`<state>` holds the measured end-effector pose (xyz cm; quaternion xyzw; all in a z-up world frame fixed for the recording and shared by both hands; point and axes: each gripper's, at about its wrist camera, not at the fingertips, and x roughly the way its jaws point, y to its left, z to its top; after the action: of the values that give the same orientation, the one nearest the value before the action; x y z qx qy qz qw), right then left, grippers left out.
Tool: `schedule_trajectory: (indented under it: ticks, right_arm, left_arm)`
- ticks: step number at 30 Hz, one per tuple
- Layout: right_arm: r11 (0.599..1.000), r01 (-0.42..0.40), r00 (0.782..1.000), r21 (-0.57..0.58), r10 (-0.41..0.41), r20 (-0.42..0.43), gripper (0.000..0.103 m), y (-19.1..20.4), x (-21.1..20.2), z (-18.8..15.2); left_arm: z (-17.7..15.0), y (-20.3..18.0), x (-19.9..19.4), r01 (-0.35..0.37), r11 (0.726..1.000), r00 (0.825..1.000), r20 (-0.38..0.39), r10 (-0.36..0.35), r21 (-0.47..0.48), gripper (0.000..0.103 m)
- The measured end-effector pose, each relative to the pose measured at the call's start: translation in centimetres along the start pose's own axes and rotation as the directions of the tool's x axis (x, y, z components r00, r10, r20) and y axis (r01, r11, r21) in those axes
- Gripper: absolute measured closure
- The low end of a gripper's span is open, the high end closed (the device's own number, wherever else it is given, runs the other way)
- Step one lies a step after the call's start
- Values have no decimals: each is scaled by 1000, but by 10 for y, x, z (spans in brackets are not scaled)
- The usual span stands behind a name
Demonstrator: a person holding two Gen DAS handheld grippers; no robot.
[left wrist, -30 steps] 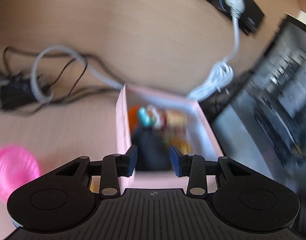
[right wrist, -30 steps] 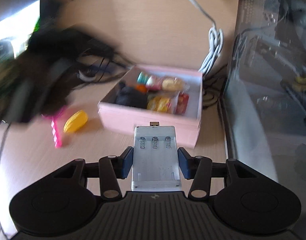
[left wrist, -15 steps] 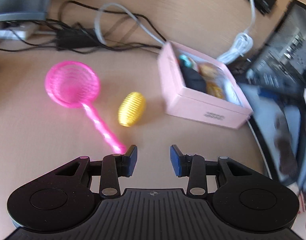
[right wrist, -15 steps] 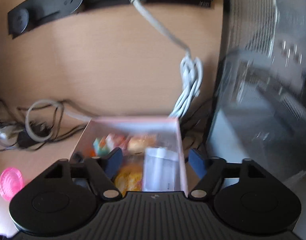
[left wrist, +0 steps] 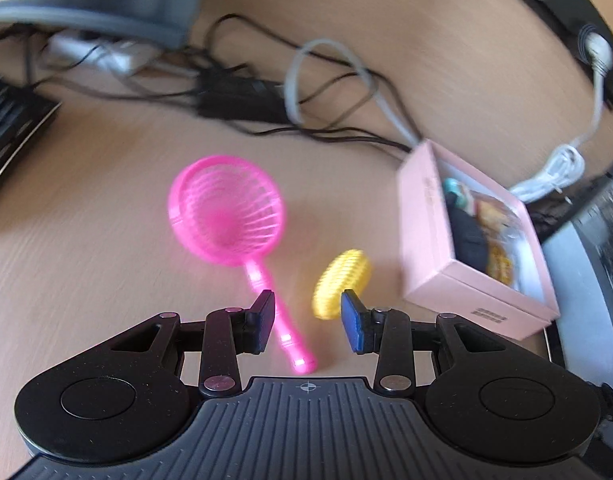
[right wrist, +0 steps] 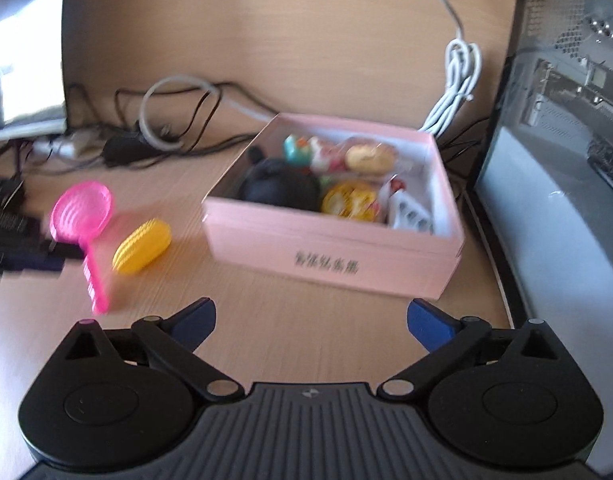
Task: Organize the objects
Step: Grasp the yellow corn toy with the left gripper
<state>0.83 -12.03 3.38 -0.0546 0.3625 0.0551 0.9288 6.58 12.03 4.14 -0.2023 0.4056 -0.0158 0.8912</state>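
- The left gripper is held low over the counter, its jaws apart and nothing between them.
- The handle of the pink strainer is seen just in front of the left jaws, and the yellow ribbed toy lies just beside it.
- The right gripper is held with jaws wide apart and nothing in them; bare counter is seen in front of it.
- The pink box is found a little farther on, filled with small toys and snacks.
- A computer case stands close on the box's right.
- Behind the box, tangled black cables and a white cord are spread along the counter's back.
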Motion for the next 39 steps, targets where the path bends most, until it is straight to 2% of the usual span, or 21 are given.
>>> schedule_trajectory:
  ticks: [8,11,14,16,20,22,27,30,32,34,36,39]
  right_arm:
    - [998,-45,998,-51,43,-36,0,7,4,-21]
    - [997,-51,998,-57,49,-38,0,7,8,-30]
    - [997,-66,996,-33,64,-57,0,3,14,-37]
    - [997,-80,994,-10,79,-78,0,0,19,-40]
    - [995,-101,989,9,101,-103,0,-4,22,-46]
    - [994,-108,988,2,107,-107,0,-3,22,-47]
    - [992,-125,986,-13,123,-113,0,-5,21,-49]
    - [990,-136,983,-21,132,-124,0,-6,21,-48]
    - [991,-134,982,-20,130,-136,0,-5,21,-46]
    - [991,-132,978,-19,127,-163,0,-3,23,-42]
    - [991,-135,974,-22,129,-186,0,-3,25,-38]
    - [984,-172,963,-37,160,-219,0,0,27,-32]
  left_arm:
    - [-1,-27,17,42,989,999,-27,-39,140,63]
    - [-6,-37,25,55,964,998,-25,-50,261,63]
    - [-12,-49,35,0,926,1000,-1,0,377,63]
    - [-11,-52,43,-24,924,1000,6,24,382,63]
    - [-2,-54,55,-93,936,996,36,86,340,63]
    - [4,-56,59,-89,935,996,36,82,343,63]
    - [13,-70,77,-63,904,998,26,58,423,63]
    - [13,-75,88,-52,895,999,9,54,443,64]
    - [10,-75,91,-43,891,999,2,47,452,67]
    - [11,-74,91,-24,898,999,-17,34,440,68]
    - [14,-69,87,2,918,998,-55,22,396,68]
    - [14,-60,69,3,934,998,-57,19,359,68]
